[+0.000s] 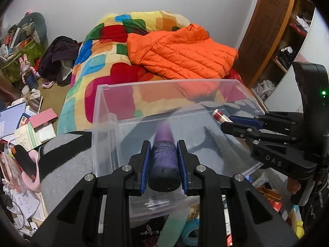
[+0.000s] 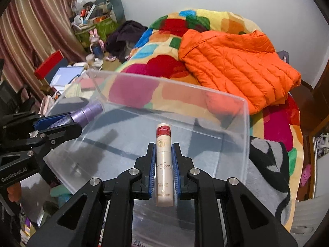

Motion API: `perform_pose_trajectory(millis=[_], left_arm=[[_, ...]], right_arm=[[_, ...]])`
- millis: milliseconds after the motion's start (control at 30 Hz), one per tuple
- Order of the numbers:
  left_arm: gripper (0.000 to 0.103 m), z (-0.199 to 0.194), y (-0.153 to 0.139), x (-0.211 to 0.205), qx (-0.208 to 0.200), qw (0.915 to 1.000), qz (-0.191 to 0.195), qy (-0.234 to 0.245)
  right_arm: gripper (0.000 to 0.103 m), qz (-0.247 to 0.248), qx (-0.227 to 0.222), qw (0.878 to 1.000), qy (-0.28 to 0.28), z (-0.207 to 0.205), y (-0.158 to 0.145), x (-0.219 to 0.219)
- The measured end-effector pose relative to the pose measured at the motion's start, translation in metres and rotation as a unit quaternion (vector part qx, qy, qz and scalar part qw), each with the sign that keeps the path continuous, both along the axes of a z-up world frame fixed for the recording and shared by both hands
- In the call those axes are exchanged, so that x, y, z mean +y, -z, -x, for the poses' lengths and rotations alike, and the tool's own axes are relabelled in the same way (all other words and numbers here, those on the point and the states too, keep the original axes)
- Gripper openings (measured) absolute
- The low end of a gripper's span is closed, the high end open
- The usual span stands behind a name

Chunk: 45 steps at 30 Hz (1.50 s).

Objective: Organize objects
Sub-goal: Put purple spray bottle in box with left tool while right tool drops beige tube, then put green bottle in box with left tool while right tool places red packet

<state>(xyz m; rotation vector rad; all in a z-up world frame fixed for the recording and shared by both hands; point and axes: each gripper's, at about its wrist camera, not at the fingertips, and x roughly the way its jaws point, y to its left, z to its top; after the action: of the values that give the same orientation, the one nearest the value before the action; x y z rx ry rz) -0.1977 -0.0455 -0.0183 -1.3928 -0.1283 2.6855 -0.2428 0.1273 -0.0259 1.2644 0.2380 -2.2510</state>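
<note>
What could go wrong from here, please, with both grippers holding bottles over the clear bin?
1. The left gripper and right gripper both reach over the same clear plastic bin; their arms might collide.
2. The purple bottle and the white bottle with a red band are held above the bin floor; released from there, they may bounce or roll.
3. The bin sits on a soft grey blanket, so a nudge could tip it.

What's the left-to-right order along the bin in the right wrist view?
left gripper → purple bottle → white tube in the right gripper → clear bin's right wall → grey-black blanket
</note>
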Motion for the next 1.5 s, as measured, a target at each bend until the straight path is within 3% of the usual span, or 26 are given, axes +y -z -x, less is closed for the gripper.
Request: perform_pose_trajectory(millis=[300, 367, 433, 600, 767, 833, 867, 1067, 1500], left_arm=[[0.026, -0.013, -0.011, 0.002, 0.013, 0.9998, 0.012, 0.006], [0.030, -0.020, -0.018, 0.003, 0.024, 0.9996, 0.017, 0.005], [0.042, -0.027, -0.025, 0.003, 0.036, 0.9991, 0.024, 0.002], [0.059, -0.053, -0.047, 0.006, 0.076, 0.9964, 0.037, -0.005], [0.064, -0.082, -0.055, 0.008, 0.094, 0.9947, 0.040, -0.013], [0.079, -0.095, -0.053, 0.009, 0.098, 0.9942, 0.040, -0.019], [0.080, -0.103, -0.051, 0.008, 0.100, 0.9940, 0.039, -0.022], [0.081, -0.130, -0.030, 0.007, 0.075, 0.9963, 0.027, -0.031], [0.081, -0.160, 0.016, 0.029, 0.033, 0.9991, 0.004, -0.026]], right_arm=[[0.017, -0.021, -0.003, 1.000, -0.011, -0.008, 0.002, -0.005], [0.026, -0.014, 0.001, 1.000, -0.008, -0.011, -0.005, -0.002], [0.031, -0.009, 0.014, 1.000, -0.002, -0.016, -0.013, 0.000], [0.044, 0.008, 0.058, 0.998, 0.008, -0.038, -0.043, 0.015], [0.061, 0.024, 0.099, 0.995, 0.020, -0.069, -0.066, 0.030], [0.066, 0.030, 0.106, 0.994, 0.024, -0.081, -0.069, 0.036], [0.069, 0.033, 0.107, 0.993, 0.026, -0.087, -0.069, 0.039], [0.072, 0.044, 0.098, 0.993, 0.041, -0.118, -0.057, 0.057], [0.072, 0.072, 0.007, 0.995, 0.071, -0.149, 0.003, 0.067]])
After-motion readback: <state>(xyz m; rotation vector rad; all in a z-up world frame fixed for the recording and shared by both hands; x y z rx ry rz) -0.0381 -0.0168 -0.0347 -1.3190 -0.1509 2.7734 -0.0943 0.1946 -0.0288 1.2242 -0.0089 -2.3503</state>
